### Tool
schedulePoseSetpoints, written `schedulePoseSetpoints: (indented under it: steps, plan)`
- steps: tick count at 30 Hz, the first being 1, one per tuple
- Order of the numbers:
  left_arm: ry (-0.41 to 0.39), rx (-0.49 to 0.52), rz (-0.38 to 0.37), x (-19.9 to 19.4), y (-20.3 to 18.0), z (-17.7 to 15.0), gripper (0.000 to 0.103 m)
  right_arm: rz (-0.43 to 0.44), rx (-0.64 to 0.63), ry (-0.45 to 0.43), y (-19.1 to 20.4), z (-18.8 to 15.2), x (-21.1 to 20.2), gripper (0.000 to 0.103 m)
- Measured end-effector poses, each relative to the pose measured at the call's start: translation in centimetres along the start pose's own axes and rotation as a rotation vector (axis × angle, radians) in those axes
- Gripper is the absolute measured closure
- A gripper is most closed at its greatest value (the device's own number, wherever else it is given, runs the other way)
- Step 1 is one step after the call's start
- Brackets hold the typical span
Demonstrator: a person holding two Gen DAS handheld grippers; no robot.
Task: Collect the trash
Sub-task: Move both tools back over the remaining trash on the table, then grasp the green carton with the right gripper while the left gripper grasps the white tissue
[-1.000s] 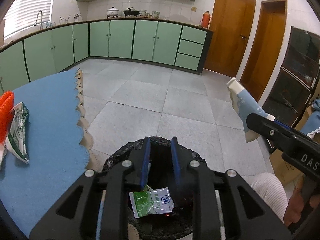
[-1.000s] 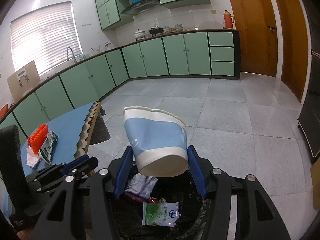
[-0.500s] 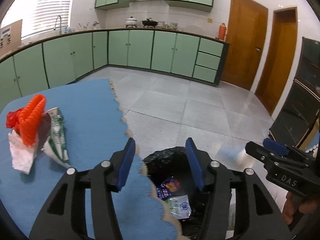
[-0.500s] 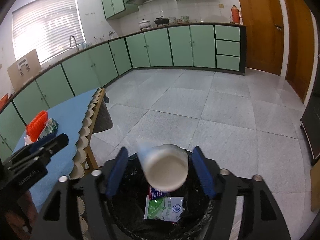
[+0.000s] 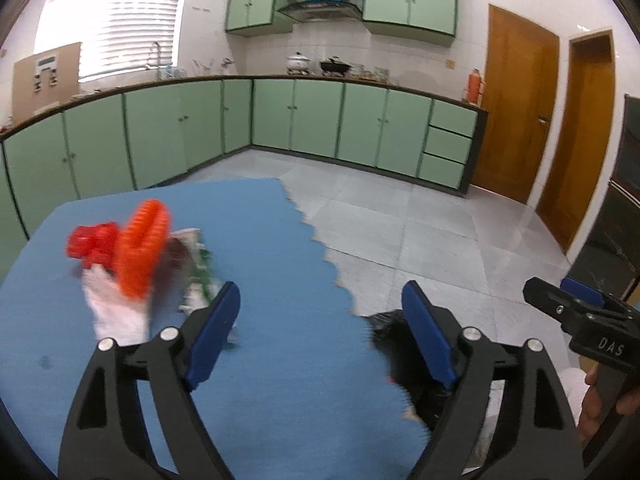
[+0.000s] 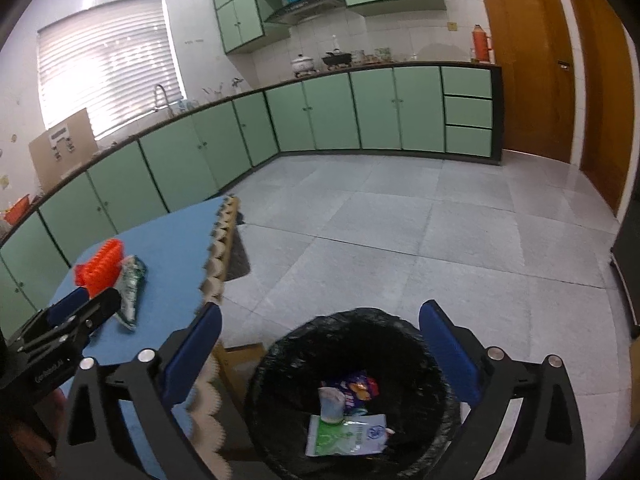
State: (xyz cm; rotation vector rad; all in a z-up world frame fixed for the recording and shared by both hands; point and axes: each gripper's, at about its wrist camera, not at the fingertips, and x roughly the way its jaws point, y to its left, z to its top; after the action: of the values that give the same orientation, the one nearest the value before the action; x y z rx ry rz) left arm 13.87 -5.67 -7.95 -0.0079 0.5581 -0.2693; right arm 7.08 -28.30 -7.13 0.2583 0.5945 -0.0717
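My left gripper (image 5: 320,326) is open and empty above the blue table (image 5: 276,364). Ahead and to its left lies a pile of trash: an orange ridged piece (image 5: 140,248), white crumpled paper (image 5: 116,312) and a green-white wrapper (image 5: 200,280). My right gripper (image 6: 320,350) is open and empty above the black-lined trash bin (image 6: 352,392). In the bin lie the paper cup (image 6: 331,402), a green-white packet (image 6: 346,436) and a colourful wrapper (image 6: 358,388). The pile also shows in the right wrist view (image 6: 112,276).
The bin (image 5: 404,344) stands on the grey tiled floor just off the table's scalloped right edge. Green kitchen cabinets (image 5: 320,120) line the far walls. Wooden doors (image 5: 516,120) are at the right. A dark cabinet (image 5: 624,220) stands at the far right.
The right gripper opened and the paper cup dropped into the bin. The left gripper opened wider and swung left from the bin to over the table, toward the trash pile.
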Motion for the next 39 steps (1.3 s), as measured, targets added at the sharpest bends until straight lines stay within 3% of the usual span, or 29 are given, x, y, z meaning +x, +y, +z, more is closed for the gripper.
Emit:
schedulePoseSetpoints:
  steps: [17,29,39]
  plan:
    - [0.004,-0.120,0.301,-3.7,12.9,-0.9,0.018,0.222,-0.170,-0.011,14.1,0.5,4.3,0.006]
    - [0.023,-0.153,0.360,-3.7,17.2,-1.3,0.018,0.277,-0.271,0.066,21.2,-1.2,8.9,0.007]
    - [0.033,-0.183,0.360,-3.2,18.9,-1.7,0.018,0.256,-0.330,0.162,23.8,-2.0,12.5,0.020]
